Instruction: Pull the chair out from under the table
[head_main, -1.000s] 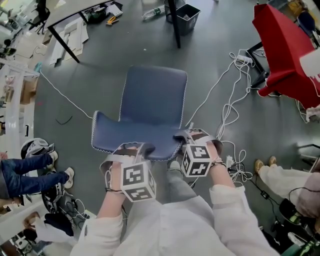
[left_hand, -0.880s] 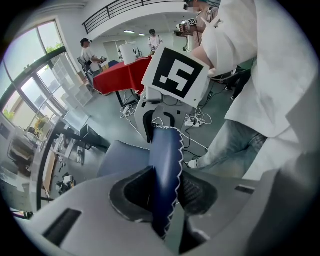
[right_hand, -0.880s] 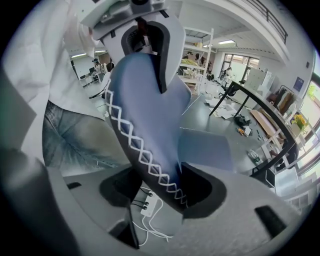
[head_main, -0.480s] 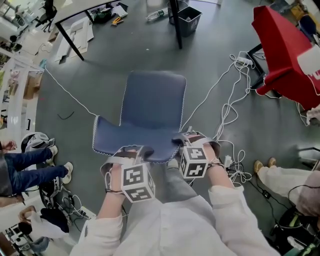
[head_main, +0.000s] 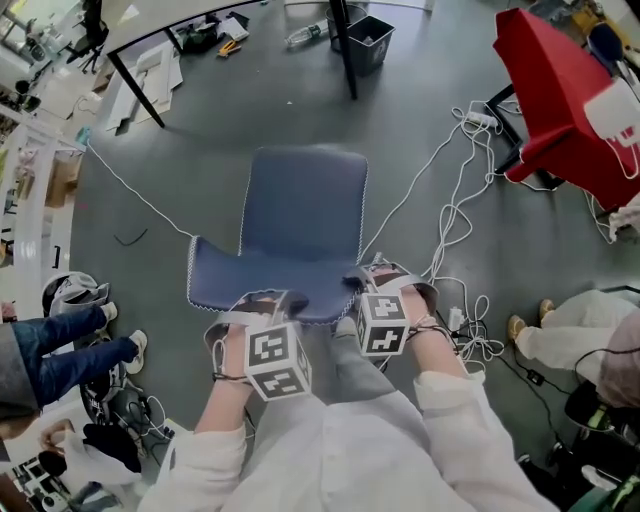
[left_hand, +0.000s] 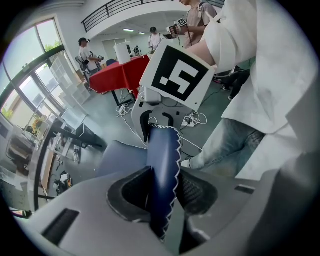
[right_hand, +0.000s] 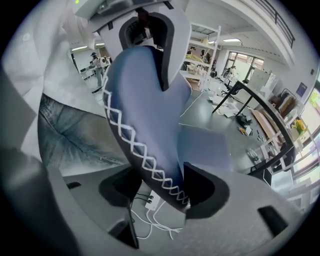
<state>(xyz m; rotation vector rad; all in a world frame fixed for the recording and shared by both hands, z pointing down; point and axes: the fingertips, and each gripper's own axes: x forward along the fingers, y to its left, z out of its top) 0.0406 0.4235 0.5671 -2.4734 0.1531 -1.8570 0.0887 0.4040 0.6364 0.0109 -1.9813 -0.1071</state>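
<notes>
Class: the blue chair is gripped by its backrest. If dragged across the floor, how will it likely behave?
The chair is probably stiff: its backrest edge holds its shape in the left gripper and right gripper. Held that high, it may tip toward the person. Floor cables could snag it.

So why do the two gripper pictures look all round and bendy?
Left gripper view: fisheye lens, black corners, the railing bows, the chair is blurry up close. Right gripper view: same bending on the table. Head view: straighter, even light.

White long sleeves (head_main: 205, 468), faded jeans (head_main: 355, 372), grey left gripper (head_main: 262, 300) and right gripper (head_main: 386, 274) (black-and-white marker cubes (head_main: 275, 362))
</notes>
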